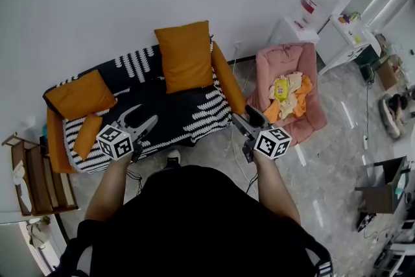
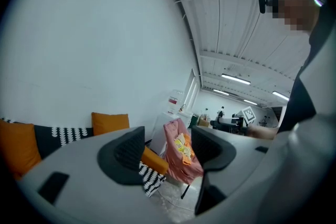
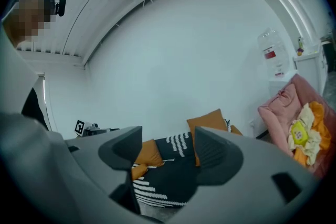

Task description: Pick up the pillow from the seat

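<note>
— Where are the pillows?

— All on the sofa, the one with the black-and-white patterned cover and orange arms. The upright orange pillow leans against the wall towards the sofa's right end. The flat orange pillow lies at the left end, and the small orange cushion sits just in front of it by the left arm. Neither tool touches any of them.

— What is the person's left gripper doing?

— It is held over the front edge of the seat, left of the middle, near the small cushion but clear of it. Its jaws stand wide apart with nothing between the pads. In its own view only the far sofa arm and the pink chair show through the gap.

— And the right gripper?

— It is equally wide open and empty. From the head view it hangs above the tiled floor, just beside the front end of the sofa's right arm. In its own view the dark seat and the upright pillow lie well beyond the jaws.

— Anything else around?

— The pink chair stands right of the sofa and holds a heap of orange and cream cloth. A water dispenser stands behind it by the wall, and a wooden shelf stands left of the sofa.
</note>
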